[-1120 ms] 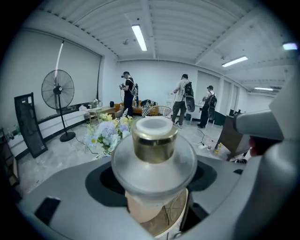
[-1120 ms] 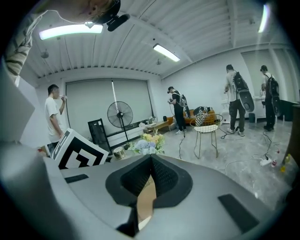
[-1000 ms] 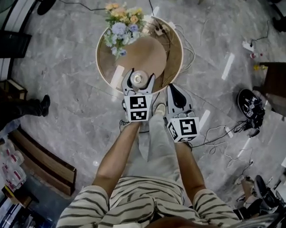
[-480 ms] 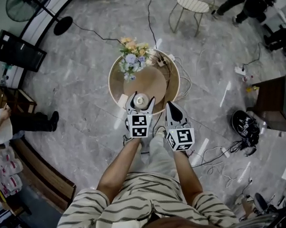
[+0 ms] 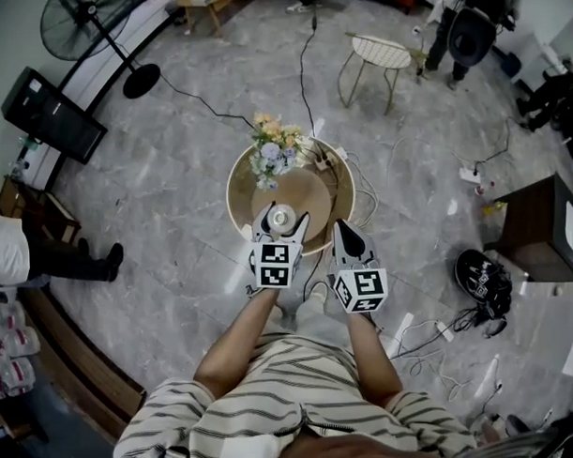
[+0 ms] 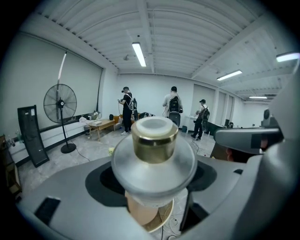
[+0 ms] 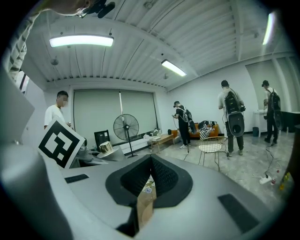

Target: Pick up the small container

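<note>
The small container (image 5: 280, 215) is a frosted round jar with a gold collar and a white cap. My left gripper (image 5: 281, 219) is shut on it and holds it above the near edge of the round wooden table (image 5: 236, 192). In the left gripper view the container (image 6: 154, 145) stands upright and fills the middle, pinched at its wide body by the left gripper (image 6: 152, 185). My right gripper (image 5: 349, 234) hangs just right of it over the table's near right rim. In its own view the right gripper (image 7: 151, 164) is shut with nothing in it.
A bunch of flowers (image 5: 276, 144) and a power strip (image 5: 322, 161) sit on the far side of the table. A wire chair (image 5: 382, 56), a standing fan (image 5: 141, 81), a black screen (image 5: 53, 114) and a black bag (image 5: 480, 273) stand around it. Several people stand in the room.
The table has shrunk and drifted away in the head view as both grippers rose. The container stayed in the left gripper; the right gripper stayed shut beside it.
</note>
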### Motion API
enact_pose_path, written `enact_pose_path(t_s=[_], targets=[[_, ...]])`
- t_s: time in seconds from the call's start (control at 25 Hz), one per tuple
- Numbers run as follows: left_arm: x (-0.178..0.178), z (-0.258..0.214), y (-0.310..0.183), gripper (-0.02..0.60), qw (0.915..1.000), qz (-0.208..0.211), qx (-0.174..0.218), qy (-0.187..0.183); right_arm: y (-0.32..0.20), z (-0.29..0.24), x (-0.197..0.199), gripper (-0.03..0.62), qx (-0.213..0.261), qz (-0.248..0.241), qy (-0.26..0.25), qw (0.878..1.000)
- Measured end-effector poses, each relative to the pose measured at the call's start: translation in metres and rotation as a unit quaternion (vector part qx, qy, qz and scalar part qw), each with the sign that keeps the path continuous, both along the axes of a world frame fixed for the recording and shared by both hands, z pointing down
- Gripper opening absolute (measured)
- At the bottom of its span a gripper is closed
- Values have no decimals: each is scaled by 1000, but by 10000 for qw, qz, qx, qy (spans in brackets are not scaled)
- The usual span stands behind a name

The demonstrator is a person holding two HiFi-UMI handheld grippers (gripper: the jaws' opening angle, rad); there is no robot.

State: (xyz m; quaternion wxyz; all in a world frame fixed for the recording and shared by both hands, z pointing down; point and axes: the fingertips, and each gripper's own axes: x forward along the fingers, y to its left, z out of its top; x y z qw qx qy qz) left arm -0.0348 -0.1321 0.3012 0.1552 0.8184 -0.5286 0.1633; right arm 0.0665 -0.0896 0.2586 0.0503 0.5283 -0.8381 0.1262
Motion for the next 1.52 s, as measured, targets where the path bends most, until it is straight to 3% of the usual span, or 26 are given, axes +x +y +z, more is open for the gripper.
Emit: enact_pose_path(t_s=[0.68,1.2,1.52], targets=[[-6,-77,19,328,9974,298,646,55,5,-57,-10,8,541,-30,-5,9985],[-2,-110,23,328,9933,458,1056,48,-4,-82,-1,6,867,67,57,9962],[-12,-112,23,328,9933,364,1092,125,-4,-85,-9,6,924,17,25,9957]])
